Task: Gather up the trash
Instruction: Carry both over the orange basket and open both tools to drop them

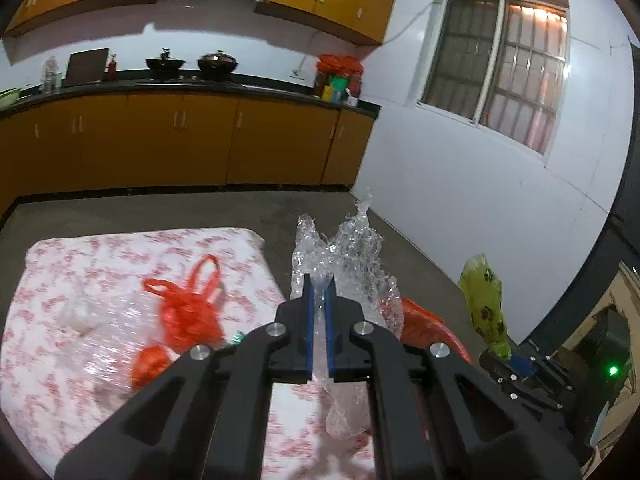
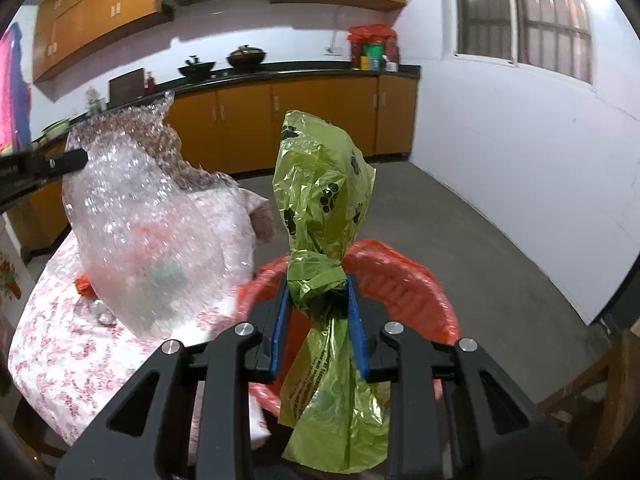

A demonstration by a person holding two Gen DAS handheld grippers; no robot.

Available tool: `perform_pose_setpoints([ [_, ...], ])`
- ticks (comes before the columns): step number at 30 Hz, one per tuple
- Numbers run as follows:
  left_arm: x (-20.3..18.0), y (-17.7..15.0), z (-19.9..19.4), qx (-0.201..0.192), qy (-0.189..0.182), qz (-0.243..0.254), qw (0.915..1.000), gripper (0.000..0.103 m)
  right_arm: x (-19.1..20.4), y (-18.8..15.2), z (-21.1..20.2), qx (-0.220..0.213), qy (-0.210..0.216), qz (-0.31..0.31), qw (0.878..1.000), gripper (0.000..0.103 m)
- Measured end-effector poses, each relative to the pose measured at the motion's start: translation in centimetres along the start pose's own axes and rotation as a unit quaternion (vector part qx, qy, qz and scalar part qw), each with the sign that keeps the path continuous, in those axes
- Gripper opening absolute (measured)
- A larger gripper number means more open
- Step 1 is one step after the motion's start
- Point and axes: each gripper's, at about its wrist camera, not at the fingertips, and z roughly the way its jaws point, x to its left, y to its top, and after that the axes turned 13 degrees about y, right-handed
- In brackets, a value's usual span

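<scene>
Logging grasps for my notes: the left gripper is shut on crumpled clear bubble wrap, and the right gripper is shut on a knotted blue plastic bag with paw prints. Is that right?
Only the colour is wrong. In the right wrist view the right gripper is shut on a knotted yellow-green plastic bag with black paw prints, not blue. The left gripper is indeed shut on crumpled clear bubble wrap.

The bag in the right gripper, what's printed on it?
Black paw prints on the yellow-green bag, clearest in the right wrist view.
</scene>
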Motion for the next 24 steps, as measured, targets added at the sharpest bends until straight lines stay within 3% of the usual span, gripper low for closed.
perform_pose_setpoints([
  [11, -6.1, -3.1, 4.9, 0.044, -0.021, 0.01, 0.9988, 0.006, -4.7, -0.9, 0.5, 0.003, -0.008, 0.059, 0.998, 0.028],
  [24, -9.7, -5.4, 9.1, 0.069, -0.021, 0.036, 0.9967, 0.006, -6.7, -1.4, 2.6, 0.011, -0.002, 0.086, 0.996, 0.028],
])
